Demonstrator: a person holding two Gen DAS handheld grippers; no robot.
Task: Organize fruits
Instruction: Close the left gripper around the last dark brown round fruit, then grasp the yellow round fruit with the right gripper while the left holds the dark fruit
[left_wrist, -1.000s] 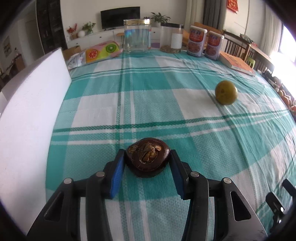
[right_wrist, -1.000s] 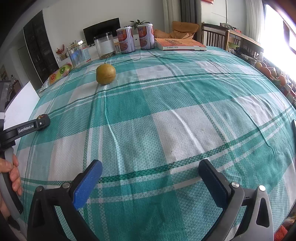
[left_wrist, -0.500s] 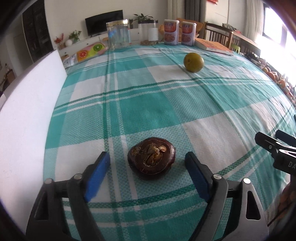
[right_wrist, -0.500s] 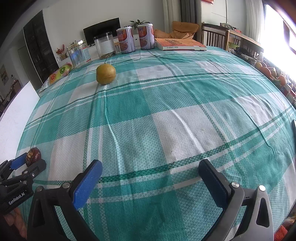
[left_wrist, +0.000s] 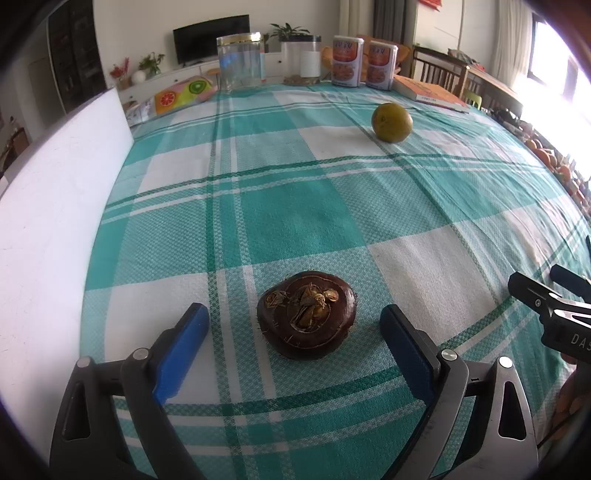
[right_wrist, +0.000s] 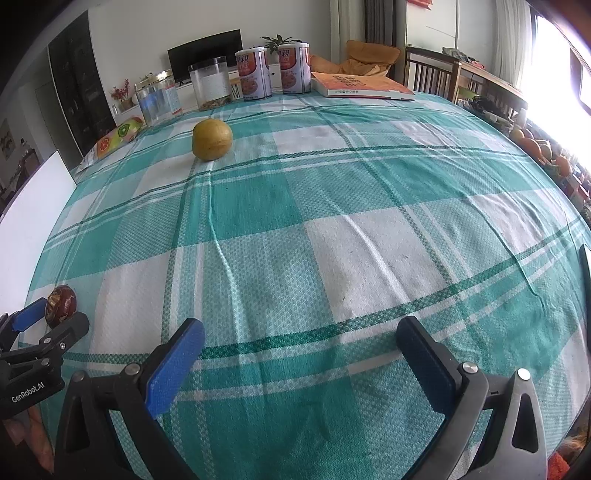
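Left gripper: jaws are standing wide apart, blue pads clear of the fruit on both sides. A second ago they were clamped on it; half a second ago already parted, now spread a little wider.
Dark fruit: lying on the checked tablecloth, calyx side facing the camera, between the pads but touching neither. It is sitting near the left edge of the cloth, beside the white board.
Meaning of change: release is done; this fruit is reading as placed.
Right gripper: hovering spread over bare cloth, holding nothing, pose unchanged through the second.
Yellow-green fruit: resting well apart from the dark one, toward the far jars and cans; same spot throughout.
Task standing: the two fruits are not yet together; the yellow-green one is probably next.
Risk: round fruit may roll if nudged during approach.
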